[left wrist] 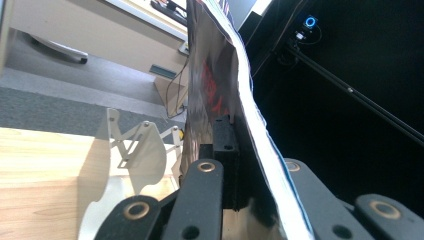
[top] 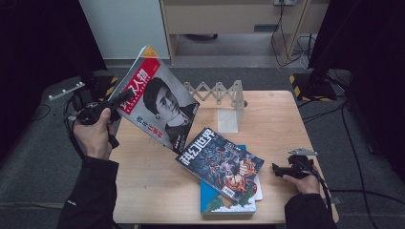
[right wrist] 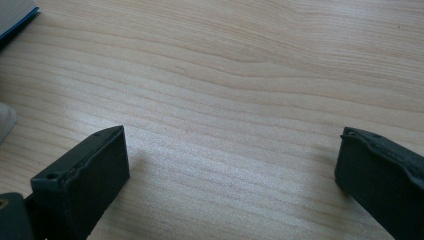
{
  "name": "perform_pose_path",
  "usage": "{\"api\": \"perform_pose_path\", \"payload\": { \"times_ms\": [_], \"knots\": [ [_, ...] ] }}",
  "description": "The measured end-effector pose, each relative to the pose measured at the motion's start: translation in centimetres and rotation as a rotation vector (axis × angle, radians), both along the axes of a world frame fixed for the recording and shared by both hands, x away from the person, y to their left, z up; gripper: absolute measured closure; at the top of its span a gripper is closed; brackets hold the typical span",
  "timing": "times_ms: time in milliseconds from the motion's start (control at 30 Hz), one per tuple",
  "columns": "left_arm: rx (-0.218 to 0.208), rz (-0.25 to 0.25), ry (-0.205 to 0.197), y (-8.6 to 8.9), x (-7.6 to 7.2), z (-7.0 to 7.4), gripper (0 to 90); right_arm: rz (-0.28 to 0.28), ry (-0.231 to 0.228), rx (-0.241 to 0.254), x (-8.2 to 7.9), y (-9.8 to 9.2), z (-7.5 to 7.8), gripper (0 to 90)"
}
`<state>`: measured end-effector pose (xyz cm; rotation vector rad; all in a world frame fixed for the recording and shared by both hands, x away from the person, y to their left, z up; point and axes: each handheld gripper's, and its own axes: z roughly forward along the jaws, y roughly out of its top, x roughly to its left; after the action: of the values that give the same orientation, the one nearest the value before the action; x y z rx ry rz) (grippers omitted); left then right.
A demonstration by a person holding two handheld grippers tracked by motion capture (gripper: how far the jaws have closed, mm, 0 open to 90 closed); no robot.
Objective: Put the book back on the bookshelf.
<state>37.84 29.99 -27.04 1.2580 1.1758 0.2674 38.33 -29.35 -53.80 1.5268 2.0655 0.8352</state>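
High view: one red-topped magazine [top: 155, 102] is held up off the worktop [top: 148, 186] by the left hand-held gripper [top: 125, 97], which is clenched on the magazine's left edge. The magazine hangs in the air over the worktop's back left part, cover facing the camera. Its long axis runs on a slant from the upper left, where the red title band sits, down to the lower right, where its bottom corner comes close to the stack without clearly touching it.

That stack counts three pieces: one dark illustrated magazine [top: 220, 162] on top, lying askew with its long axis from upper left to lower right; one blue book [top: 212, 200] under it; and a white sheet or booklet [top: 258, 188] peeking out at the right. One pale folding rack [top: 224, 102] stands upright at the back of the worktop, behind the held magazine's lower corner.

Left gripper view shows the magazine [left wrist: 240, 100] edge-on, rising straight up between the black jaws, which press on it from both sides; the rack [left wrist: 140, 155] stands to the left.

Right gripper view shows the right hand-held gripper [right wrist: 230, 165] released, its two jaws wide apart over bare wood, with nothing between them. In the high view it [top: 279, 168] rests near the worktop's right edge, well apart from the stack.
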Motion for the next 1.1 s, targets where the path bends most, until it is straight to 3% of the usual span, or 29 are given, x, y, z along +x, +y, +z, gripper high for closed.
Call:
{"api": "perform_pose_path", "payload": {
  "times_ms": [300, 600, 1100],
  "knots": [
    [0.03, 0.05, -0.01, 1.3, -0.3, 0.2, 86.2, 0.005, -0.016, 0.004, 0.0, 0.0, -0.1, 0.7],
    [0.081, 0.103, -0.025, 1.5, 0.2, 0.7, 86.3, 0.006, -0.016, 0.005, 0.0, 0.0, -0.2, 0.7],
    [0.164, 0.154, 0.002, -0.7, 4.3, -1.0, 86.3, 0.007, -0.017, 0.004, 0.0, 0.0, -0.2, 0.6]
  ]
}}
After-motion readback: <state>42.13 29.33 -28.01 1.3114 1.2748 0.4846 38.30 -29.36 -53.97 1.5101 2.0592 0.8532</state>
